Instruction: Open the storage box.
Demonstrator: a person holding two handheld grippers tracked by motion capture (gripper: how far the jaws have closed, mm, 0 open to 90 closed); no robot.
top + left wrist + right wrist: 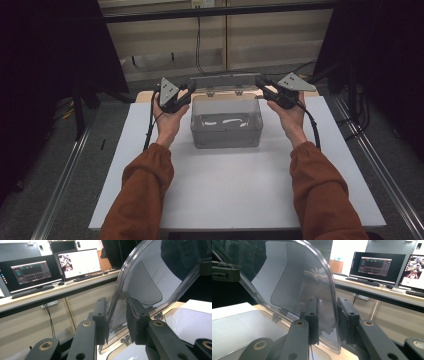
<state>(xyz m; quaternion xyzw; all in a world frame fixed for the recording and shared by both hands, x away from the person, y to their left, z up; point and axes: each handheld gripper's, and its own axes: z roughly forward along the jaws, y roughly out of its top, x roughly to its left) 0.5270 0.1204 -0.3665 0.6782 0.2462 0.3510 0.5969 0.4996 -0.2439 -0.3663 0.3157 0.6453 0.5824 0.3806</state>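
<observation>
A clear plastic box (226, 122) stands at the far middle of the white table top (235, 180), its hinged lid (226, 81) raised upright behind it. My left gripper (192, 86) is at the lid's left end and my right gripper (259, 82) at its right end. In the left gripper view the lid's curved edge (150, 272) runs down between the two jaws of the left gripper (116, 315), which are shut on it. In the right gripper view the lid (294, 277) likewise sits between the jaws of the right gripper (327, 315), pads against its rim.
Behind the table a long desk (50, 293) carries monitors (78, 263) and keyboards, seen again in the right gripper view as a monitor (375, 265). Metal rails (60, 185) run along the floor on both sides. Dark curtains (45, 45) hang at left and right.
</observation>
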